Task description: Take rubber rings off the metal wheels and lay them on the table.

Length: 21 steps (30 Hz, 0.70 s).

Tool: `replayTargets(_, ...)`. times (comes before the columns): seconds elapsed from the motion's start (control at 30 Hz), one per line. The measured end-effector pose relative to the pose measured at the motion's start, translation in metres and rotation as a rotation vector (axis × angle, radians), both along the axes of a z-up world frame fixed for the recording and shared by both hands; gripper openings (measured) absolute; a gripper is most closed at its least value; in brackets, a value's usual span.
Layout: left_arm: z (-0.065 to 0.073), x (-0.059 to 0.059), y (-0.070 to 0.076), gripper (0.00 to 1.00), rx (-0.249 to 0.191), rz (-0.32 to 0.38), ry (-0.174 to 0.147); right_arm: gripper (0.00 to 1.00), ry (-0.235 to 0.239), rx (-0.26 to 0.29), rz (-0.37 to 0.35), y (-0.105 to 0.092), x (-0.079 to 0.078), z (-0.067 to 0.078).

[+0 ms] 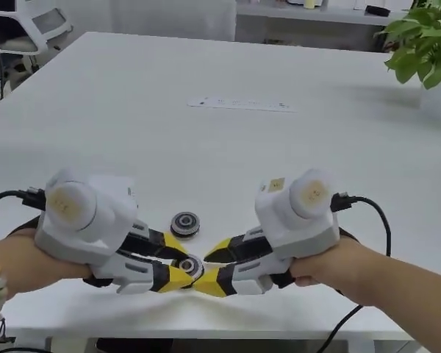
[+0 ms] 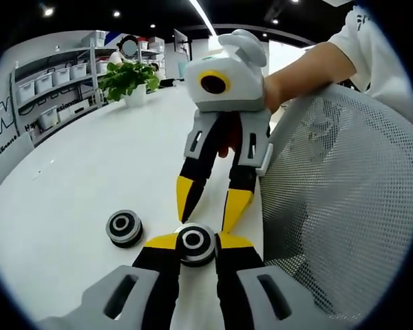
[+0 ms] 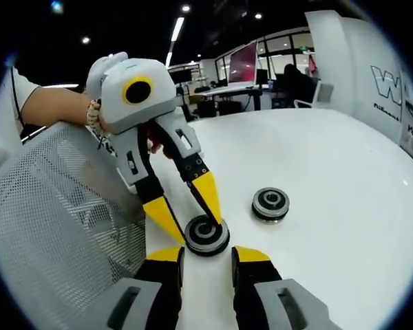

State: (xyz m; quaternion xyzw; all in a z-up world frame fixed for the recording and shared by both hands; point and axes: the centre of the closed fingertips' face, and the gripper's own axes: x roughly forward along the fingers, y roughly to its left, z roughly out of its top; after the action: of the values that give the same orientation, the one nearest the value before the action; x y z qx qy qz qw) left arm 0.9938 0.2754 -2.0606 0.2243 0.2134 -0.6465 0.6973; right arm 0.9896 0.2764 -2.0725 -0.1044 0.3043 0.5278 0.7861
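One metal wheel (image 2: 195, 244) is clamped between the yellow tips of the left gripper (image 1: 178, 262). It is seen low in the middle of the left gripper view and at the lower centre of the head view, close to the near edge of the table (image 1: 206, 147). The wheel seems to lie flat, with its hole turned upward, and whether it rests on the table or is lifted a little cannot be told. The black rubber ring (image 3: 206, 251) is not yet taken off and sits around the rim of the wheel.

The jaws of the right gripper (image 3: 208, 257) are held apart, with nothing between them. In the right gripper view the clamped wheel lies straight ahead of these jaws, just beyond their tips, in the lower middle of the frame. The two grippers are pointed at each other, tip to tip, with the wheel between them.

It is judged that the right gripper, being the free one, has to be pushed a little forward and closed on the ring.

A second wheel (image 1: 185, 223) is left on the table, near and above the clamped wheel in the head view.
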Motion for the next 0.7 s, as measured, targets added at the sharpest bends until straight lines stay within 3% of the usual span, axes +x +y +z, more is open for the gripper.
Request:
replayTargets(0.57, 0.002, -0.0005, -0.001, 0.13, -0.032, 0.025, 0.03, 0.22, -0.002, -0.029, 0.023, 0.0008, -0.0037, -0.0058)
replayTargets(0.63, 0.002, 0.0048, -0.0006, 0.08, -0.037, 0.054, 0.022, 0.22, -0.004, -0.027, 0.02, 0.0006, -0.0029, -0.0053)
replayTargets(0.7, 0.0026, 0.0039, 0.0003, 0.08, -0.034, 0.039, 0.017, 0.22, -0.005, -0.028, 0.015, -0.0002, -0.0022, -0.0051)
